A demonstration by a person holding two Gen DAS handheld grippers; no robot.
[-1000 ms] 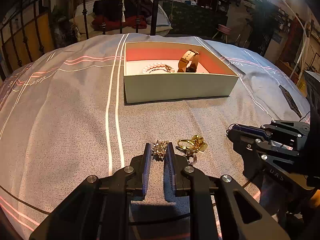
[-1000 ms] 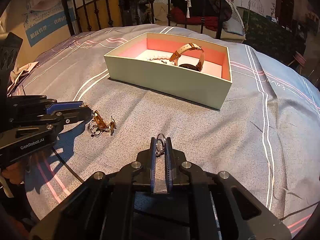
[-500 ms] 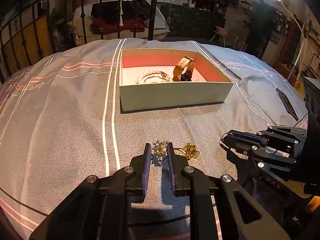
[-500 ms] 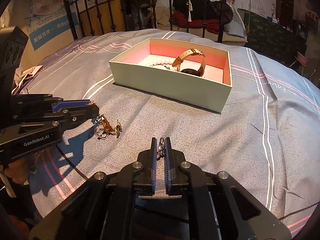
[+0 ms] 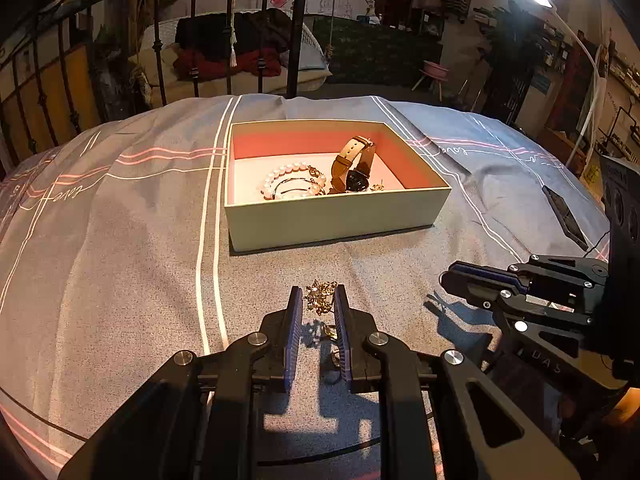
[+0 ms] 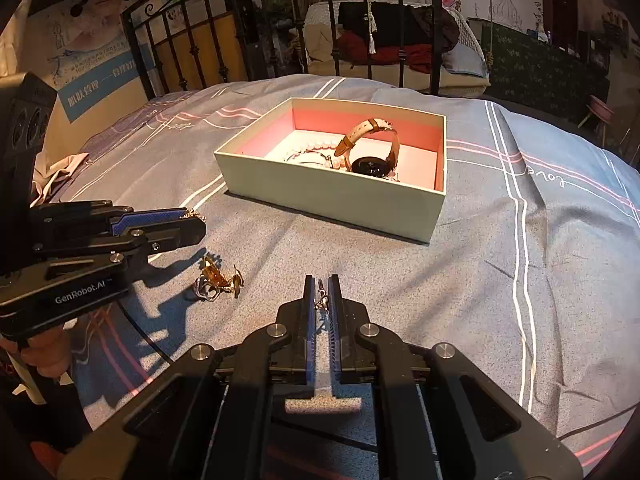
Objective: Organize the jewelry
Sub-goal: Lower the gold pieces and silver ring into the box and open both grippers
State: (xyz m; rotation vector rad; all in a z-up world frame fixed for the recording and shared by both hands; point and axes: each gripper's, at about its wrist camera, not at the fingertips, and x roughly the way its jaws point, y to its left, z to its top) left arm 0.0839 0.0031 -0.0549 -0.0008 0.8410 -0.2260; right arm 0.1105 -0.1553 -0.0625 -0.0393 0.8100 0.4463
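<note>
An open pale-green box (image 5: pixel 336 218) with a pink lining sits on the grey bedspread. It holds a tan-strapped watch (image 5: pixel 352 164) and a pearl bracelet (image 5: pixel 288 182). My left gripper (image 5: pixel 318 292) is shut on a small gold ornament (image 5: pixel 320 303), held just above the cover. More gold pieces (image 6: pixel 216 278) lie loose on the cover under and beside it. My right gripper (image 6: pixel 321 280) is shut on a thin silvery ring (image 6: pixel 321 300). In the right wrist view the box (image 6: pixel 332 196) and watch (image 6: pixel 374 148) lie ahead, with the left gripper (image 6: pixel 196 226) at the left.
A dark phone (image 5: pixel 564 216) lies on the bedspread right of the box. A black iron bed rail (image 5: pixel 296 28) stands behind the bed, with furniture beyond it. A person's hand (image 6: pixel 44 356) grips the left tool. The right gripper (image 5: pixel 448 278) shows at the right.
Both grippers have lifted a little off the cover, each keeping its piece. The loose gold pieces now show beneath the left fingers instead of to their right.
</note>
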